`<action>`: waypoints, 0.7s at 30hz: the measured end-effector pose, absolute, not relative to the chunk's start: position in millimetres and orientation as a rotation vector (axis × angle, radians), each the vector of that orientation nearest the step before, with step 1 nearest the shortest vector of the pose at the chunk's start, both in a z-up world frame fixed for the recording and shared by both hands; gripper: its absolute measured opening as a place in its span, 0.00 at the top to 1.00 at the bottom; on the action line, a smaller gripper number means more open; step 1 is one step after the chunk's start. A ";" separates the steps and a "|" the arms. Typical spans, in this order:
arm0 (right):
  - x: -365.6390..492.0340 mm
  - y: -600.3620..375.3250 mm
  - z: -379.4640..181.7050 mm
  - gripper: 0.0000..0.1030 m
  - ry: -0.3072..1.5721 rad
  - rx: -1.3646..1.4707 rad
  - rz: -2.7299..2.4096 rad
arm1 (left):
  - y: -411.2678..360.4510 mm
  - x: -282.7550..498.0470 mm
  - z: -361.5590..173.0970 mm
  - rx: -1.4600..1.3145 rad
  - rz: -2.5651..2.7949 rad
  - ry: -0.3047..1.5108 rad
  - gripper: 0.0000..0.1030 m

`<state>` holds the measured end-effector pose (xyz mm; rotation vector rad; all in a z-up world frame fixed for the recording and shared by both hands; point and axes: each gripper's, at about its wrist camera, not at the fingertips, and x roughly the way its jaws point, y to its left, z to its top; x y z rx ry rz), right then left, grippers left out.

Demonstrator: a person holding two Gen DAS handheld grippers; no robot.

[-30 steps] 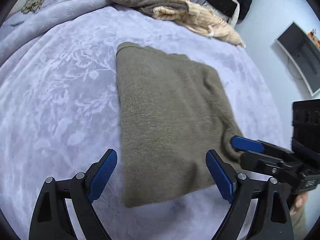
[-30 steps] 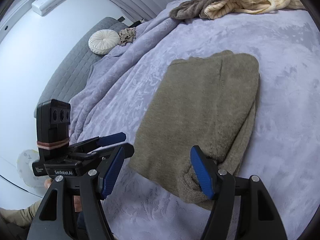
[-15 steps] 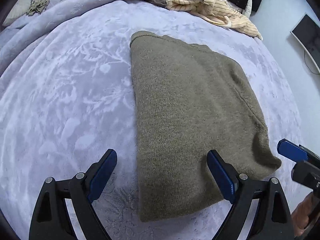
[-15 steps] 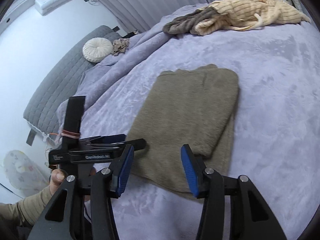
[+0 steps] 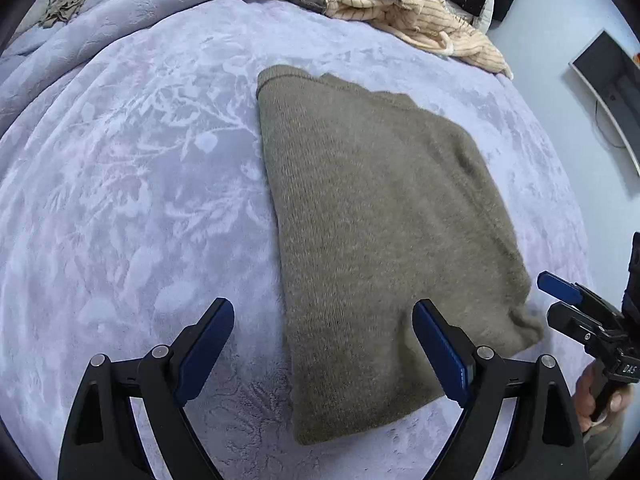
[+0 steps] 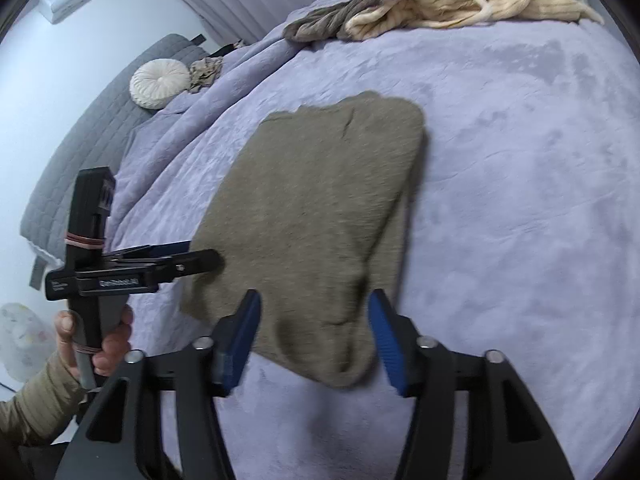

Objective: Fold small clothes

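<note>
Olive knit sweater (image 5: 384, 240) lies folded mid-frame on the lavender bed (image 5: 120, 200), both my left tongs (image 5: 322, 344) and right tongs (image 6: 314, 336) released, empty; striped garment pile (image 6: 460, 4) upper right looks still unfolded.

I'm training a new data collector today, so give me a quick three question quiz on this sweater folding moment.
1. True or false: the left gripper is clamped on the olive sweater.
2. Which lies at the far edge of the purple blanket? A) cream striped garment B) red towel C) blue jeans
3. Fill in: the right gripper is ____, its fingers straddling the sweater's near corner.

Key: 1 false, it is open and holds nothing. 2 A. 3 open.
</note>
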<state>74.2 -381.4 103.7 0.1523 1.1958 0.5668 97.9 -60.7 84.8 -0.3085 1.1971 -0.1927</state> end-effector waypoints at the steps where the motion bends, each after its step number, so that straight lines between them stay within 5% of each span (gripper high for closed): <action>1: 77.5 -388.8 111.4 0.17 1.161 0.139 0.523 | -54.9 104.1 86.4 -0.347 -0.210 1.198 0.11; 6: 117.3 -409.4 111.4 0.17 1.165 0.271 0.471 | -54.4 149.4 68.4 -0.461 -0.306 1.281 0.11; 14: 166.5 -367.6 26.3 0.21 1.381 0.384 0.510 | -70.0 177.5 22.6 -0.546 -0.383 1.353 0.12; 17: 167.7 -351.8 23.8 0.51 1.362 0.378 0.557 | -74.7 175.3 30.7 -0.490 -0.391 1.313 0.36; 19: 167.4 -342.4 30.5 0.56 1.352 0.338 0.558 | -72.6 173.1 36.4 -0.479 -0.399 1.299 0.49; 21: 163.6 -334.0 42.7 0.58 1.324 0.283 0.563 | -72.3 169.8 43.2 -0.454 -0.395 1.286 0.51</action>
